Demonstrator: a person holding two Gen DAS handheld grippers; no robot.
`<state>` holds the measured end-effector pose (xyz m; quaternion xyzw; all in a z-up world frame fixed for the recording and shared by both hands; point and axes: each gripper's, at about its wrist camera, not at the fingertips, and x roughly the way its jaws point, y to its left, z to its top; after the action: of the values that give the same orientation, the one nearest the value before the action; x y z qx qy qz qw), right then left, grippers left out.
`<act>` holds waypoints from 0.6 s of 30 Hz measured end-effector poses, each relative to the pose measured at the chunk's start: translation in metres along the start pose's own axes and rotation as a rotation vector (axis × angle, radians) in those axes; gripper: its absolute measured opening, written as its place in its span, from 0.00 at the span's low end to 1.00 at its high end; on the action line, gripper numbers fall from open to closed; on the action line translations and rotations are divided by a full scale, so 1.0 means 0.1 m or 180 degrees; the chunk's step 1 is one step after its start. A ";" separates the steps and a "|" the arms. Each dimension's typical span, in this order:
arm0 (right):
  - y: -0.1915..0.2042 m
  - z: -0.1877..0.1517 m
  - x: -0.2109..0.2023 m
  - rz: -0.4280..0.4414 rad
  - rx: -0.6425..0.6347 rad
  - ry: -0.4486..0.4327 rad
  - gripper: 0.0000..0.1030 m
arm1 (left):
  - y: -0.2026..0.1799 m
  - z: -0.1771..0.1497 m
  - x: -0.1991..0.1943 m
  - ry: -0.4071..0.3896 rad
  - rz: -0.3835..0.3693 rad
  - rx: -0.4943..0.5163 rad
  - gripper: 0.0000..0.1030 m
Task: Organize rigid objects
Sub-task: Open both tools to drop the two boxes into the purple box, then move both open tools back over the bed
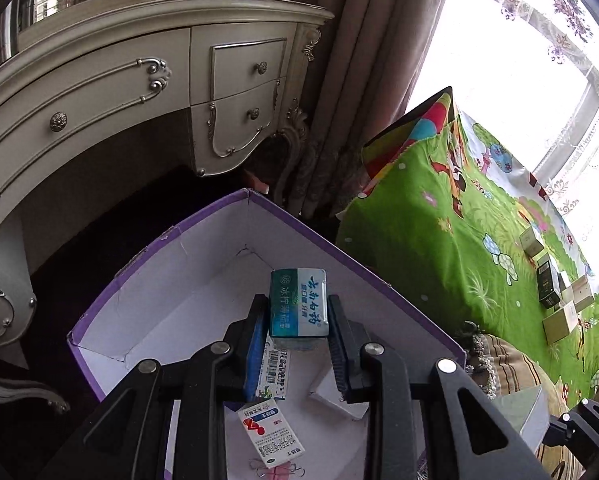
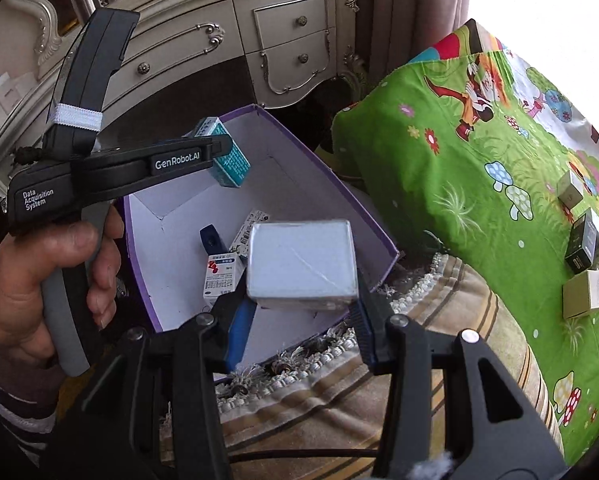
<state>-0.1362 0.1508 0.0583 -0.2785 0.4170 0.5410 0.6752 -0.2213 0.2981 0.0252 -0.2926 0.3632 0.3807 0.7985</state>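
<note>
Left gripper (image 1: 298, 316) clamped on teal toothpaste carton (image 1: 298, 302) — carton held upright between pads, above open purple-edged box (image 1: 203, 248). Right gripper (image 2: 301, 300) pinched on white wrapped box (image 2: 302, 262), held over near rim of same purple-edged box. Small medicine packs (image 2: 223, 276) seen lying on box floor, below both held items. More small boxes (image 2: 583, 252) set on green bedspread (image 2: 459, 168), well apart from grippers.
</note>
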 end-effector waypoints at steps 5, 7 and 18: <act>0.33 -0.01 0.16 0.0120 -0.0304 0.0129 0.47 | 0.10 -0.02 0.03 0.0037 0.0087 -0.0058 0.30; 0.38 -0.04 0.19 0.0136 -0.0364 0.0164 0.49 | 0.13 -0.03 0.06 0.0081 0.0139 -0.0085 0.31; 0.20 -0.05 0.07 0.0017 -0.0221 0.0043 0.81 | -0.01 -0.04 0.05 0.0044 0.0258 -0.0016 0.70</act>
<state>-0.1565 0.1549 0.0512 -0.3044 0.4033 0.5551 0.6607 -0.2199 0.2960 0.0193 -0.2823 0.3793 0.4116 0.7791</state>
